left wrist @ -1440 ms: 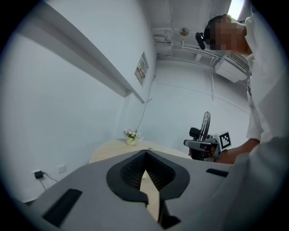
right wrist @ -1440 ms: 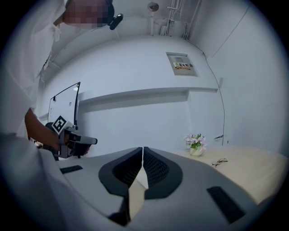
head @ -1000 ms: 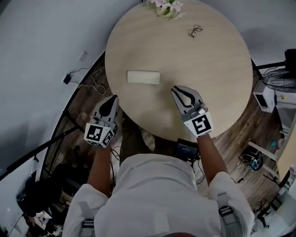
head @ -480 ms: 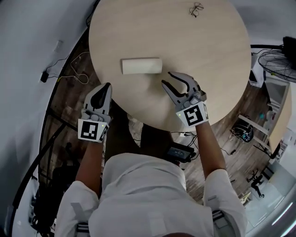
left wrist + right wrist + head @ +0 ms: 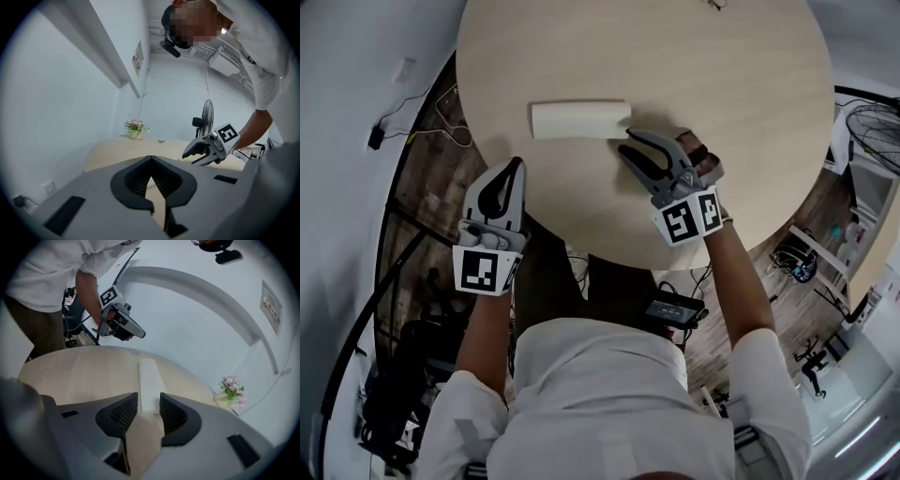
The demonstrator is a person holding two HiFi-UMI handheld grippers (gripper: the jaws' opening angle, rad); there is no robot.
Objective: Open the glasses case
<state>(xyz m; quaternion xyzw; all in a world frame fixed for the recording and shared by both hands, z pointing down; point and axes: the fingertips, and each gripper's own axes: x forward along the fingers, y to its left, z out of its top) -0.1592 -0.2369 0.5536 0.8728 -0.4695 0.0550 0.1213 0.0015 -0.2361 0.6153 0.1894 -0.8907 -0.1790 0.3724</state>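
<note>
Wooden round table (image 5: 722, 112), one cream glasses case (image 5: 579, 120), two tongs, left tongs (image 5: 517, 165) together, right tongs (image 5: 625, 142) opening over case's end.

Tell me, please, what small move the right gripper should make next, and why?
Probably ease the right gripper forward around the end of the cream oblong glasses case: its jaws are opening and that end lies just ahead, ungripped.

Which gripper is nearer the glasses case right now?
Right. The right gripper, jaws opening, is at the right end of the glasses case, which shows between its jaws, untouched. The left gripper hangs at the table edge, apart from it.
</note>
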